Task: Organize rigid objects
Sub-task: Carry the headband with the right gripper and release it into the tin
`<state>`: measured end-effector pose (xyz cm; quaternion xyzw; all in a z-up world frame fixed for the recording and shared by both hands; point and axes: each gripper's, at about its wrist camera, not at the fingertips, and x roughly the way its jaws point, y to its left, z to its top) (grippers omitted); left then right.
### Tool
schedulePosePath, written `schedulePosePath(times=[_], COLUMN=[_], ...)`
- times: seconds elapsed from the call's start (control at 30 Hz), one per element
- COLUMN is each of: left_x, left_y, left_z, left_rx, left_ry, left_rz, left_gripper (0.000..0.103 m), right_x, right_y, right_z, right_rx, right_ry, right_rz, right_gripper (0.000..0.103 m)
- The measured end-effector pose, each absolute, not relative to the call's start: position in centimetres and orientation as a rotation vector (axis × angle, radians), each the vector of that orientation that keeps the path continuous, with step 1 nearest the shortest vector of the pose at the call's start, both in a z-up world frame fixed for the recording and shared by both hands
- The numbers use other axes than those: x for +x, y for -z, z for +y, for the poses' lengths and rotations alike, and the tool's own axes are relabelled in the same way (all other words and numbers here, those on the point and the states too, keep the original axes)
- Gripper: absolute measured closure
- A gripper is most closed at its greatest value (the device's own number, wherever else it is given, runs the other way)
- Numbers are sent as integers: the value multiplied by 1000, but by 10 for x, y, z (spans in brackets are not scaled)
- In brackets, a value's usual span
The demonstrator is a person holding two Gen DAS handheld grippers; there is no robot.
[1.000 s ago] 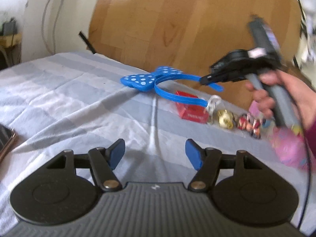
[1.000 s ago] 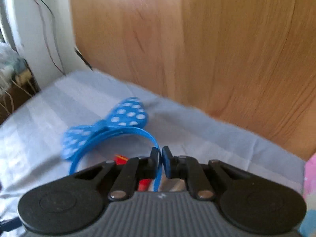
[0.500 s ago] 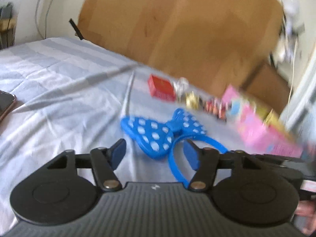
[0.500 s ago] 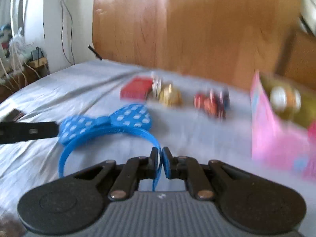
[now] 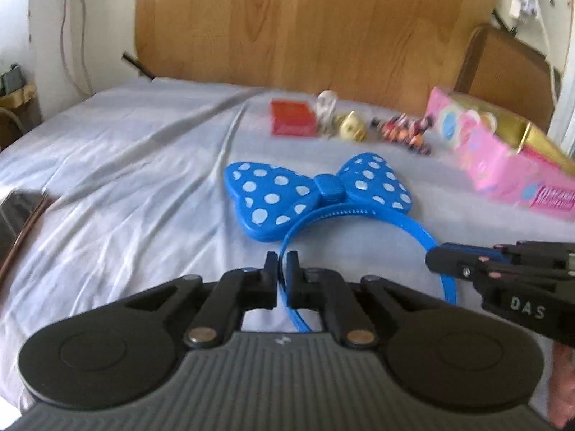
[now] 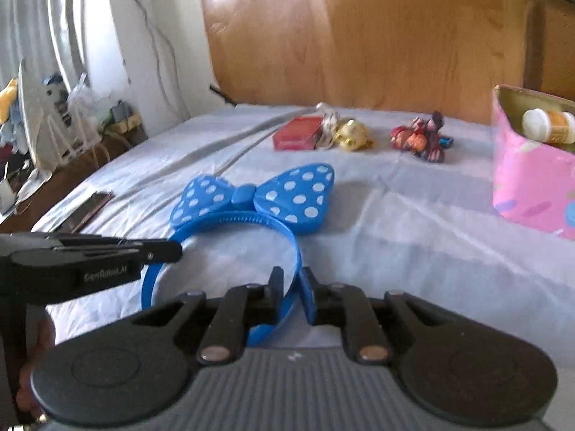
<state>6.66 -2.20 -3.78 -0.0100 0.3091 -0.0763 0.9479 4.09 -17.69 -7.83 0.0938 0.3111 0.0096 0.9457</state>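
Observation:
A blue headband with a white-dotted bow [image 5: 316,194] lies low over the grey bedsheet, also in the right wrist view [image 6: 251,197]. My left gripper [image 5: 283,264] is shut on one end of the band. My right gripper [image 6: 291,280] holds the other end; its jaws stand a little apart with the band between them. Each gripper shows in the other's view: the right one [image 5: 436,262] and the left one [image 6: 176,251].
A red box [image 5: 293,122], a gold trinket [image 5: 354,129] and small figures [image 5: 406,133] lie near the wooden headboard [image 5: 305,25]. A pink box [image 6: 532,183] holding a bottle [image 6: 550,125] stands at right. A phone [image 5: 18,212] lies at left.
The left gripper has gone from open to shut on the band's end. The right gripper carried the headband from near the headboard down toward the front and has loosened slightly.

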Motion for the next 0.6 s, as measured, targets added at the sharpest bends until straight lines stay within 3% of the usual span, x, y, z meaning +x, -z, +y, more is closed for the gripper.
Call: schedulePosePath(times=[0.3,0.6], left_x=[130,214], left_y=[-50,-21], left_z=[-156,-293], left_rx=[67,132], left_ry=[456,605], left_rz=[408,517], left_gripper=[94,93], right_x=[7,25], right_y=[11,24], right_z=[-298,-431], right_rx=[202,204], right_ry=[268,546], right_rz=[315,333], right_gripper=[94,96])
